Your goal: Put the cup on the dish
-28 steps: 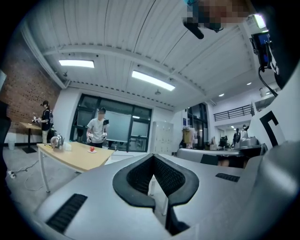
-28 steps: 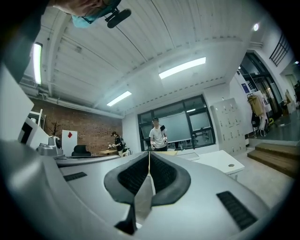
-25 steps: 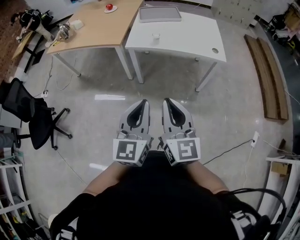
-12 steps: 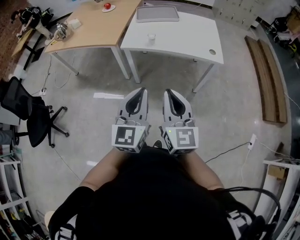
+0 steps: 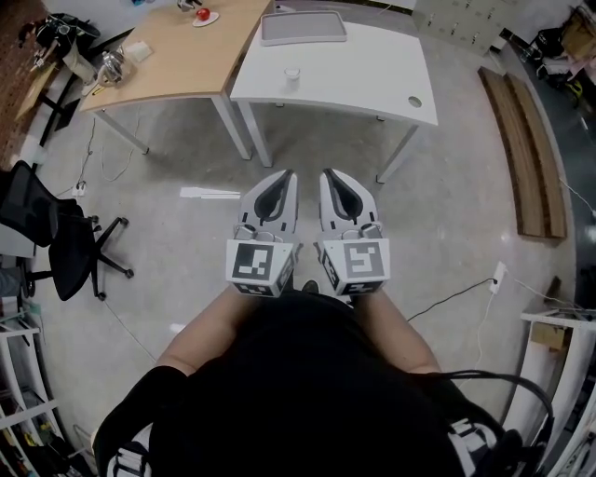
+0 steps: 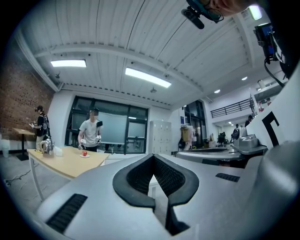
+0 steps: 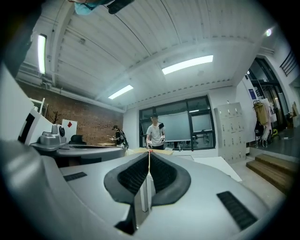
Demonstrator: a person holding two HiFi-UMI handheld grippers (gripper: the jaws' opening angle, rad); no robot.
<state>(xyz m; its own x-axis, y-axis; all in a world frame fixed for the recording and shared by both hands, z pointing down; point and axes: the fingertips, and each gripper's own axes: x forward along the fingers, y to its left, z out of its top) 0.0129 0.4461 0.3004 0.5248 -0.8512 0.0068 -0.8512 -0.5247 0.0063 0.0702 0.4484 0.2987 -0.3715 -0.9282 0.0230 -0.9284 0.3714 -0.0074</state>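
Note:
A small white cup (image 5: 292, 73) stands on the white table (image 5: 372, 74) far ahead. Behind it lies a grey tray (image 5: 303, 28). A small dish with a red apple (image 5: 202, 15) sits on the wooden table (image 5: 168, 56) to the left; the left gripper view shows that dish (image 6: 85, 154) too. My left gripper (image 5: 277, 179) and right gripper (image 5: 336, 177) are held side by side over the floor, well short of the tables. Both are shut with nothing between the jaws, as the left gripper (image 6: 153, 157) and right gripper (image 7: 149, 155) show close up.
A black office chair (image 5: 51, 233) stands at the left. Wooden planks (image 5: 526, 140) lie on the floor at the right, and a cable with a plug (image 5: 494, 275) runs nearby. Clutter sits on the wooden table's left end (image 5: 112, 61). A person (image 6: 89, 133) stands behind that table.
The view has shifted: the tables now sit slightly further left and the grippers a little higher in the head view. Both grippers stay shut and side by side.

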